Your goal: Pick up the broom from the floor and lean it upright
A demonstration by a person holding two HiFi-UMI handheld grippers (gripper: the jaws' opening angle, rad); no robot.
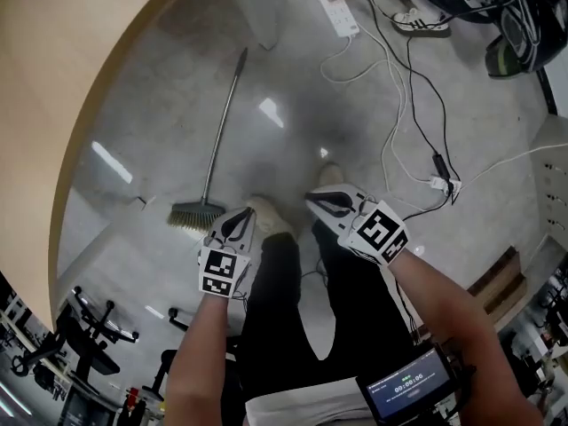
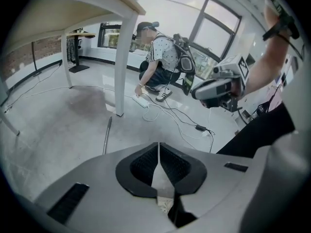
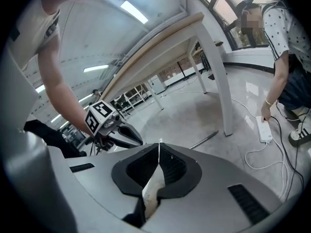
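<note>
One broom (image 1: 222, 122) with a long grey metal handle and a flat head of grey-green bristles lies flat on the pale polished concrete floor (image 1: 293, 122); its head is towards the wearer and its handle runs away towards a white table leg (image 2: 124, 67); nothing touches it. There are two hand-held grey grippers with black ribbed pads, each carrying one white cube printed with black square markers. The left gripper (image 1: 240, 223) hangs just right of the bristle head in the head view, apart from it, and its jaws are pressed together with nothing between them. The right gripper (image 1: 327, 201) is level with it further right, over the wearer's two pale shoes; its jaws also meet along a single seam and are empty. One light wooden table (image 1: 53, 78) curves along the left edge. One white power strip (image 1: 338, 11) lies at the far end, with several black and white cables trailing from it across the floor. One other person (image 2: 163, 57) in a spotted shirt crouches by the strip with a hand on it. One small dark screen (image 1: 410, 386) sits at the wearer's waist, with pale digits too small to read surely. The marker cubes carry patterns only, and no brand name can be read anywhere.
</note>
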